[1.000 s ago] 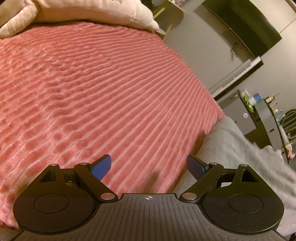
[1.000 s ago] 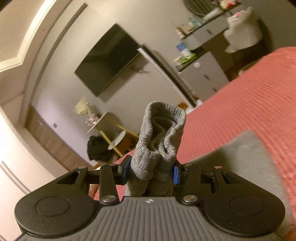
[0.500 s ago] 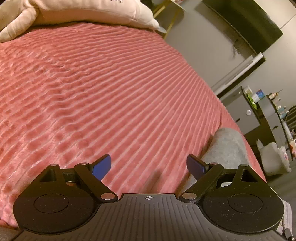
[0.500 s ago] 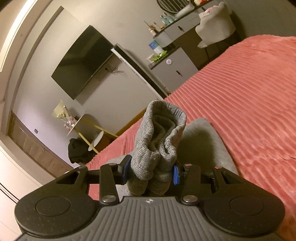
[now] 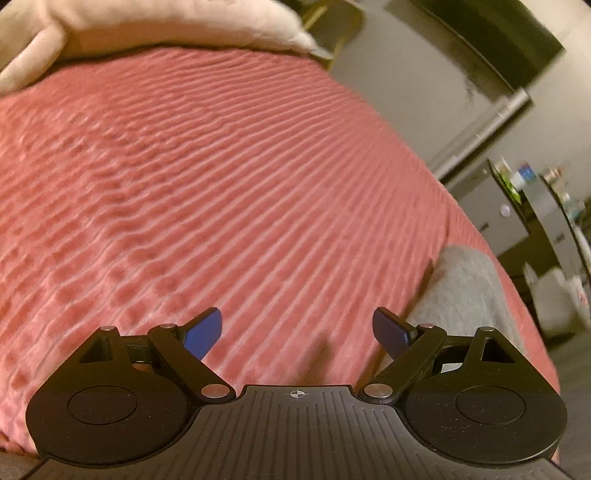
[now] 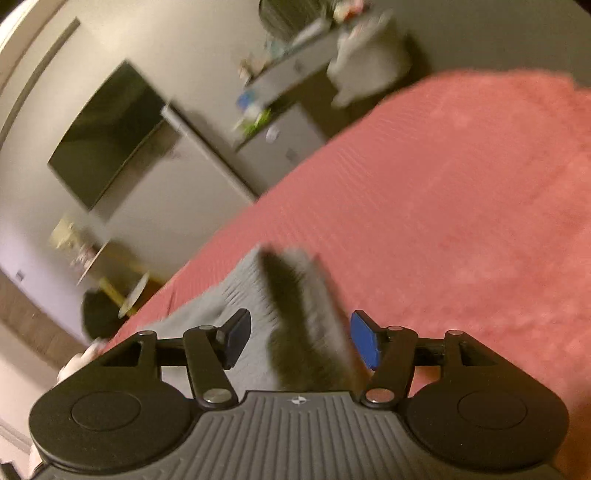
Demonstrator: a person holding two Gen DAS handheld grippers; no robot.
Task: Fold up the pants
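The right gripper is letting go of the grey knitted pants: its blue-padded jaws have just been opening, and the cuff end of the cloth is lying blurred between them with a gap showing at each pad, so nothing is being clamped. The pants are resting on the pink ribbed plush bedspread, close to the edge of the bed that is facing the grey wall with the dark flat television. The step in hand is judged to be the laying-down of a fold, with the carried end being released on top of the lower layer. The left gripper is hovering over bare bedspread with its jaws standing wide and holding nothing; the pants are showing as a grey mound just to its right, near the bed's edge. The next move is likely calling for the right gripper to be drawn back clear of the cloth without dragging the fold, and then for both grippers to be taking a fresh hold or smoothing. Open room is lying mostly toward the cream-coloured pillow at the head of the bed, while the near edge is leaving little margin, so the bundle could be slipping off if nudged outward.
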